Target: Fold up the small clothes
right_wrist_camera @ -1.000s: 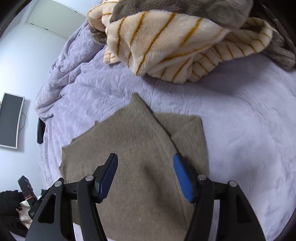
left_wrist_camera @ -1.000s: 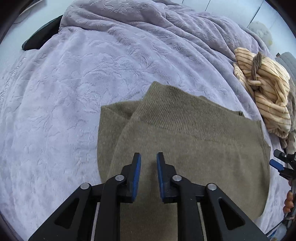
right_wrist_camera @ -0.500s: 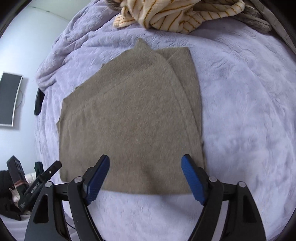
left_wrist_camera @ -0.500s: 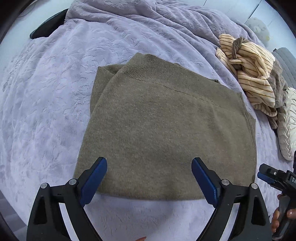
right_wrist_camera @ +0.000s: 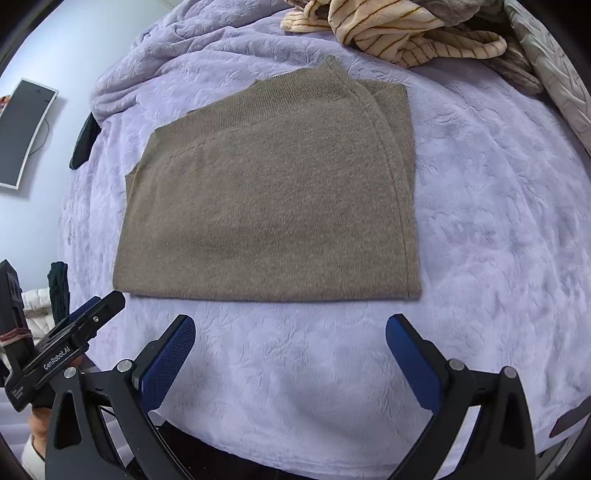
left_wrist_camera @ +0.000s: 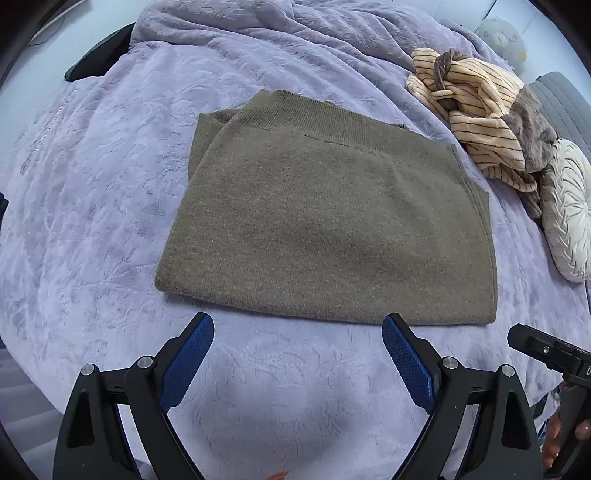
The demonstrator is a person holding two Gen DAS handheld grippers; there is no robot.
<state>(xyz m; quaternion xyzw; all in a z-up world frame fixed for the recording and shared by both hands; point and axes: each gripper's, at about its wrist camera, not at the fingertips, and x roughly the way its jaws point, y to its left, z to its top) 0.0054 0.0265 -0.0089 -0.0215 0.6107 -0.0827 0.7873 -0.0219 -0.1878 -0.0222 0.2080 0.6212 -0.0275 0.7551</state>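
Where the left wrist view is concerned, the left gripper (left_wrist_camera: 297, 343) is seen released, nothing between its blue pads, hovering over the lavender blanket (left_wrist_camera: 92, 192) just short of the folded olive sweater (left_wrist_camera: 328, 221); a striped garment (left_wrist_camera: 476, 114) is partly buried. From the right wrist view, the right gripper (right_wrist_camera: 290, 347) is opening, likewise empty; its handle is cut off.

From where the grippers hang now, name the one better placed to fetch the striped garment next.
Probably right. The striped garment lies on the right gripper side; the left gripper would cross the folded olive sweater. Both are empty, the right's jaws opening.
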